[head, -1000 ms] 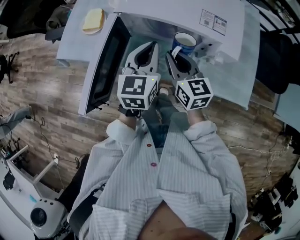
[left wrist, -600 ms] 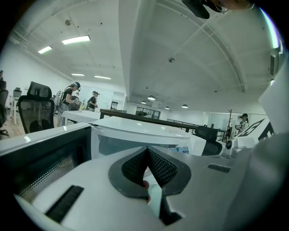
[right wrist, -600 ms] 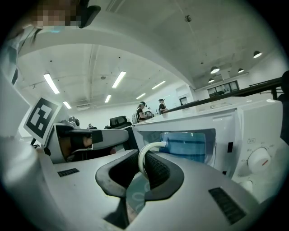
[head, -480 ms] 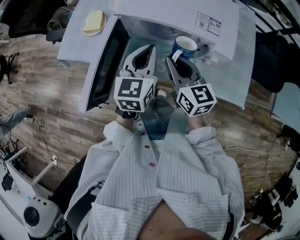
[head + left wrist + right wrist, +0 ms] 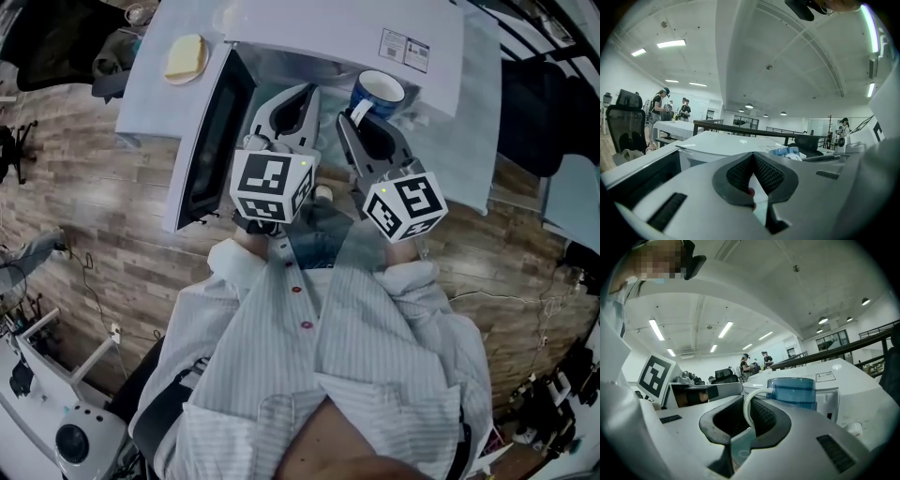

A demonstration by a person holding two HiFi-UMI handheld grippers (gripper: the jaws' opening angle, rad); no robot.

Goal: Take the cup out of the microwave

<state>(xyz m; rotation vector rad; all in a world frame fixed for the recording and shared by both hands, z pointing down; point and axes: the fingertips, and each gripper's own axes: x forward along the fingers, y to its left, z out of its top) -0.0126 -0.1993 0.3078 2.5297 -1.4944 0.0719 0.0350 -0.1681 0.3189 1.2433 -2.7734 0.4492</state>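
My right claw (image 5: 361, 120) is clamped on the white handle (image 5: 746, 411) of the blue cup (image 5: 379, 92). In the right gripper view the handle's loop stands between the two dark pads, which press on it from both sides, with the cup's body (image 5: 792, 392) just beyond the tips. From the head view the cup sits upright at the mouth of the white microwave (image 5: 347, 28), towards its right side, with the white inside of the rim showing just in front of the top panel's edge. I cannot tell whether its base touches anything.

My left claw (image 5: 302, 98) is closed with nothing in it. In the left gripper view its pads (image 5: 765, 172) meet at the tip and only the pale worktop and the room show beyond them. It hangs beside the right claw, in front of the microwave's opening and apart from the cup.

The microwave's door (image 5: 211, 131) stands swung open on the left. Left of the microwave, a pale yellow slab (image 5: 185, 53) lies on a small plate on the worktop (image 5: 145, 89). Wooden floor (image 5: 103, 197) shows below.
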